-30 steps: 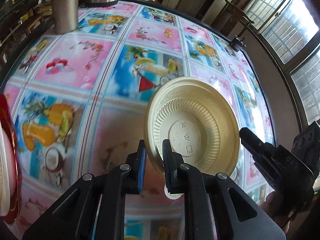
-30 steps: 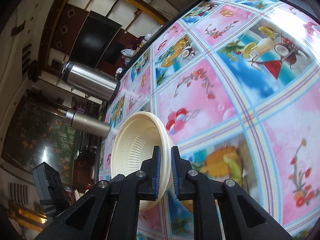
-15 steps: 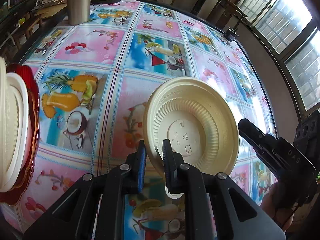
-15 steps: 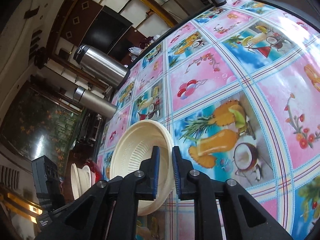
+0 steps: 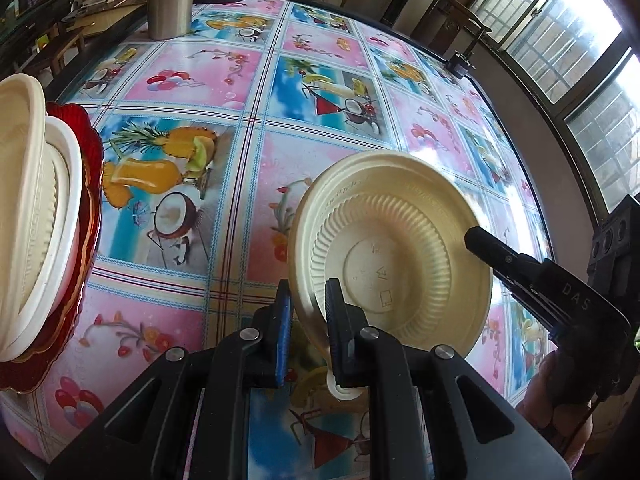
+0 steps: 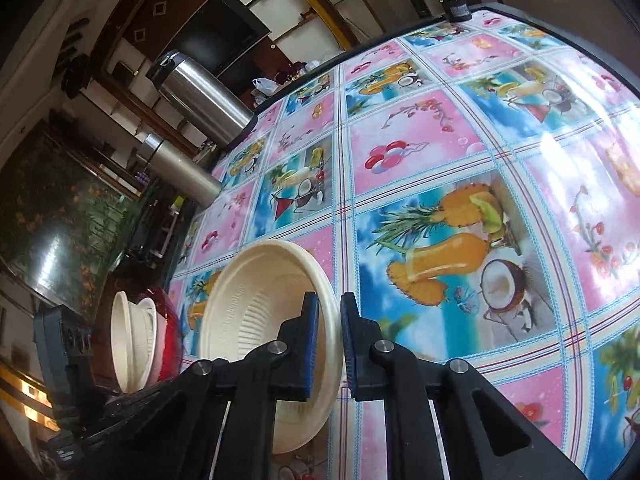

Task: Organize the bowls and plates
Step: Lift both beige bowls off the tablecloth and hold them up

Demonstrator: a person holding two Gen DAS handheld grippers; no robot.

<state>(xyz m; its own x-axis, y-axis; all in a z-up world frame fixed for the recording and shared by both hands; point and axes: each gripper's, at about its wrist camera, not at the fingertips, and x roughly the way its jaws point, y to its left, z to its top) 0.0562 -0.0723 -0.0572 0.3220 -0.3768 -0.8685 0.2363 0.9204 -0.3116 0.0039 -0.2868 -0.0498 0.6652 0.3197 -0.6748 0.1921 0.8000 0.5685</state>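
Note:
A cream ribbed bowl (image 5: 400,240) hangs tilted on edge above the table, held from two sides. My left gripper (image 5: 306,292) is shut on its near rim, with the bowl's underside facing the left wrist camera. My right gripper (image 6: 329,304) has the opposite rim (image 6: 328,280) between its blue pads, and its jaws are closing on it. One of its fingers (image 5: 492,248) reaches in at the bowl's right edge. At the far left a red scalloped plate (image 5: 86,200) carries a stack of white and cream bowls (image 5: 24,220), also seen as the stack (image 6: 132,344) beside my left hand's gripper.
The table (image 5: 240,80) wears a glossy cloth of pink and blue fruit-drink squares. Two steel flasks (image 6: 200,96) (image 6: 180,168) stand at its far left corner. A small black object (image 5: 460,66) sits at the far edge. Windows run along the right.
Both grippers have carried the bowl leftward across the table. The red plate with its stacked bowls has come much further into view at the left.

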